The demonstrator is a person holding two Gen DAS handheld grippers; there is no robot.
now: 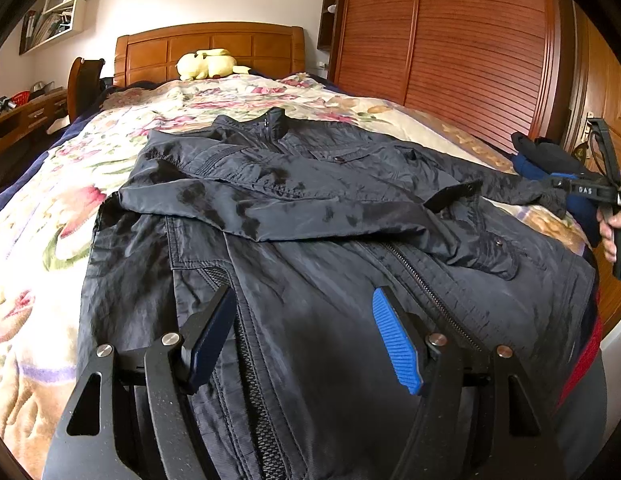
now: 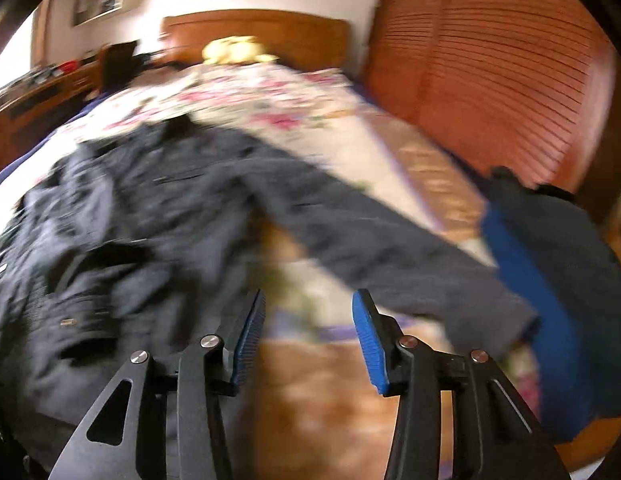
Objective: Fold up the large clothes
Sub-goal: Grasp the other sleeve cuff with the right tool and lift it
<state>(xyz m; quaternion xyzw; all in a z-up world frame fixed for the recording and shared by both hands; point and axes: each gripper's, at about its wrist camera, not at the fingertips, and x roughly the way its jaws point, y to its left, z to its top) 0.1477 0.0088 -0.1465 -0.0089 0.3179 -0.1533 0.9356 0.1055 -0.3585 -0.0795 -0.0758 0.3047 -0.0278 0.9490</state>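
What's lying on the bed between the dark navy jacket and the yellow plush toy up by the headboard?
Only bare floral bedspread. In the left wrist view nothing sits between the dark navy jacket and the yellow plush toy; the blurred right wrist view agrees.

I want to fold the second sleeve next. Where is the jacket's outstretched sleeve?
In the left wrist view the outstretched sleeve runs to the right across the floral bedspread, its cuff beside the dark blue clothes pile at the bed's right edge.

left cam: low, close over jacket (image 1: 310, 208), faces headboard (image 1: 208, 50) | right cam: same way, blurry | both see bed (image 2: 270, 92)
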